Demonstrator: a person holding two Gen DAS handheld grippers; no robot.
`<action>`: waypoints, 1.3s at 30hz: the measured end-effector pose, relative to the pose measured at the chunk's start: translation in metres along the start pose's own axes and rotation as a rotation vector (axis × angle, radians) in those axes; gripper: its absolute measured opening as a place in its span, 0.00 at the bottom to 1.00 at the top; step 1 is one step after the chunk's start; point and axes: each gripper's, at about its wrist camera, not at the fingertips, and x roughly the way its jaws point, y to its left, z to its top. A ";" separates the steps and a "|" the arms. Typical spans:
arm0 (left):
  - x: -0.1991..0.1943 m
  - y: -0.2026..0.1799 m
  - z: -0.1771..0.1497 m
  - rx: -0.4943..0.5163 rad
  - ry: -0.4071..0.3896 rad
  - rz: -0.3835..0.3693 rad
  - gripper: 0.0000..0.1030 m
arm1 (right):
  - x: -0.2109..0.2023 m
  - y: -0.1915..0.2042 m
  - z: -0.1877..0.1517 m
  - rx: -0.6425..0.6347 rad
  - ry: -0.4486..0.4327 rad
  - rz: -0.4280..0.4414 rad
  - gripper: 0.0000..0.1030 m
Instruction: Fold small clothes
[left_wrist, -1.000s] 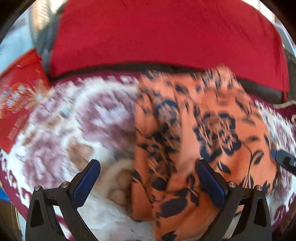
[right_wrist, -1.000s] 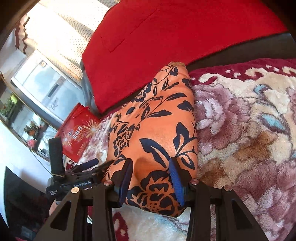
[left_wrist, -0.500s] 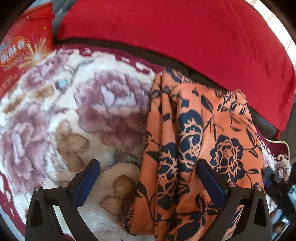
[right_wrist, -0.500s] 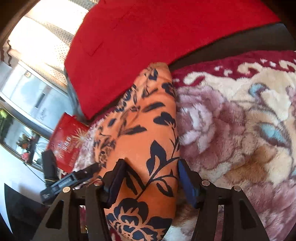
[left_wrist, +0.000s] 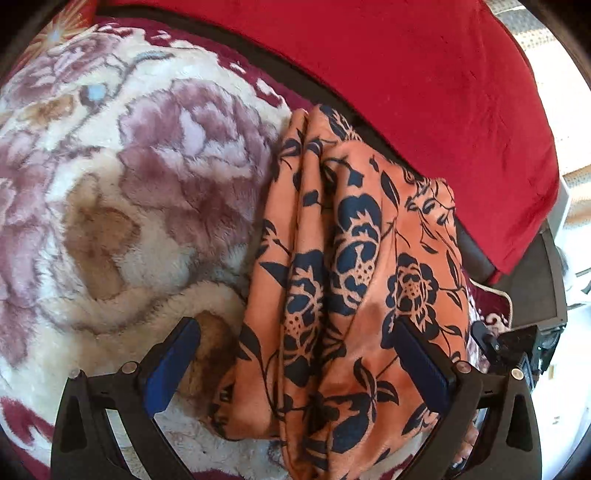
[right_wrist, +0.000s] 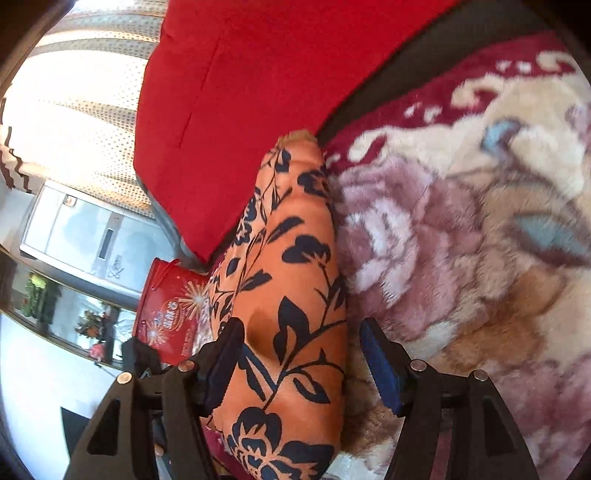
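An orange garment with a dark blue flower print (left_wrist: 354, 280) lies folded in a long bundle on a plush floral blanket (left_wrist: 140, 192). My left gripper (left_wrist: 295, 365) is open, its blue pads spread wide over the bundle's near end. The garment also shows in the right wrist view (right_wrist: 291, 295). My right gripper (right_wrist: 303, 365) is open, with its jaws either side of the bundle's near end and apart from the cloth. The right gripper's tip shows at the right edge of the left wrist view (left_wrist: 513, 343).
A red cushion (left_wrist: 406, 74) lies along the far side of the blanket (right_wrist: 461, 258), touching the garment's far end. A red printed bag (right_wrist: 166, 314) stands to the left. Windows and a white appliance (right_wrist: 81, 236) are behind it.
My right gripper has opened off the garment and its jaws now stand wider. My left gripper has swung left and closer over the bundle. The garment has settled on the blanket.
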 end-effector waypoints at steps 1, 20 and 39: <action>-0.003 -0.002 -0.001 0.015 -0.016 0.003 1.00 | 0.001 0.000 -0.001 -0.001 0.001 0.009 0.66; 0.006 -0.079 -0.046 0.451 -0.155 0.450 1.00 | 0.019 0.016 -0.016 -0.072 -0.006 -0.010 0.68; 0.003 -0.084 -0.044 0.454 -0.161 0.449 1.00 | 0.007 0.019 -0.013 -0.067 -0.050 -0.029 0.68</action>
